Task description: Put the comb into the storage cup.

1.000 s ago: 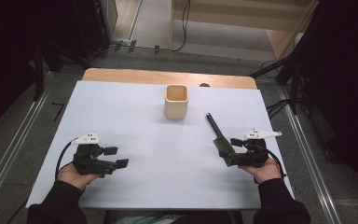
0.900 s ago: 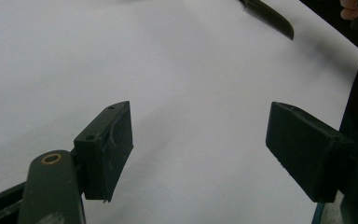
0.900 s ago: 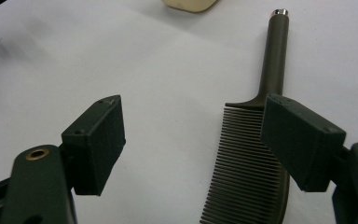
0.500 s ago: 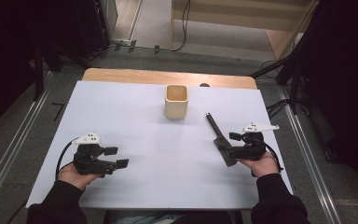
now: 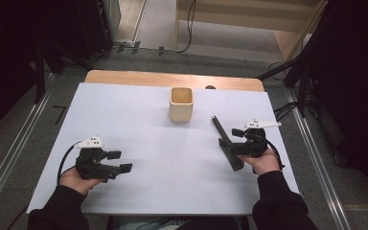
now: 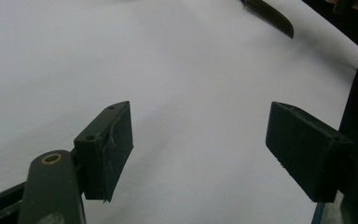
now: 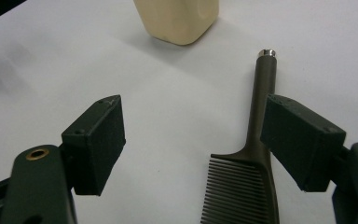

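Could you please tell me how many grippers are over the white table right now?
2: the left gripper hangs open near the table's front left, and the right gripper is open beside the comb at the right.

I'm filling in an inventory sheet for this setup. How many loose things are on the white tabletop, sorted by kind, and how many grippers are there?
Comb: 1, dark comb lying flat by the right gripper
Cup: 1, cream square cup, upright
Grippers: 2, the right one and the left gripper, both open
Total: 4
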Demonstrator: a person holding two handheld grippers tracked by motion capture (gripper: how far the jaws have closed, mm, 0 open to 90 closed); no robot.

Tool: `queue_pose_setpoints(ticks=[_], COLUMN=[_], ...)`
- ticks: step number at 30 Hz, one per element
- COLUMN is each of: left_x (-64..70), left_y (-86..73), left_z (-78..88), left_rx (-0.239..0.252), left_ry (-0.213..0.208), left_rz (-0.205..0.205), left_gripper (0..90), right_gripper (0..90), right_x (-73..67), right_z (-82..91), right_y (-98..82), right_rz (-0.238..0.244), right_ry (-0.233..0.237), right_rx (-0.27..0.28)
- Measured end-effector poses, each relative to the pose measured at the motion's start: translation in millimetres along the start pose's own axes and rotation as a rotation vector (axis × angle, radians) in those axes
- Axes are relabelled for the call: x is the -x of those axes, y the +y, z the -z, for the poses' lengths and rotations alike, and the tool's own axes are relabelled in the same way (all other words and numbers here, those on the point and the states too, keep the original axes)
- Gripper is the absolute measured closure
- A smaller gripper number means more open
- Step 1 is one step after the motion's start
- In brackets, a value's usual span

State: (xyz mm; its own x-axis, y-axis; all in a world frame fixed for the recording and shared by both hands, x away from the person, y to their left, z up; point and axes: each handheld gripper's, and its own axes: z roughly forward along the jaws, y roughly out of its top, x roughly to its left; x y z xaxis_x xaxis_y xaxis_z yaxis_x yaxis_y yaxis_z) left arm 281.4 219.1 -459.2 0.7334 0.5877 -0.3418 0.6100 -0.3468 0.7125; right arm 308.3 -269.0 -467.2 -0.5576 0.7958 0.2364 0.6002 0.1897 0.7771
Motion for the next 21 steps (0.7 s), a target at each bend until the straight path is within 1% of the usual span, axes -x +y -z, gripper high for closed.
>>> queue_pose_setpoints(ticks=[9, 15, 17, 18, 21], left_x=[0.1, 0.0, -0.1, -0.1, -0.1], left_y=[-0.1, -0.1, -0.1, -0.1, -0.1], left_z=[0.1, 0.0, -0.1, -0.2, -0.3], left_rx=[-0.001, -0.002, -0.002, -0.001, -0.002], left_ry=[0.003, 0.001, 0.001, 0.001, 0.001], left_rz=[0.001, 0.001, 0.000, -0.001, -0.002], left_gripper=[23.7, 23.7, 23.7, 23.7, 23.7], right_gripper=[20.3, 20.3, 20.3, 20.4, 20.3], right_x=[0.8, 3.4, 4.1, 4.5, 5.2], right_z=[-7.5, -13.4, -15.5, -16.6, -20.0], right_y=[9.5, 16.2, 18.4, 19.3, 22.8], right_rz=[0.023, 0.019, 0.024, 0.027, 0.019], right_ry=[-0.004, -0.005, -0.006, -0.010, -0.014], right_rx=[-0.004, -0.007, -0.011, -0.002, -0.006])
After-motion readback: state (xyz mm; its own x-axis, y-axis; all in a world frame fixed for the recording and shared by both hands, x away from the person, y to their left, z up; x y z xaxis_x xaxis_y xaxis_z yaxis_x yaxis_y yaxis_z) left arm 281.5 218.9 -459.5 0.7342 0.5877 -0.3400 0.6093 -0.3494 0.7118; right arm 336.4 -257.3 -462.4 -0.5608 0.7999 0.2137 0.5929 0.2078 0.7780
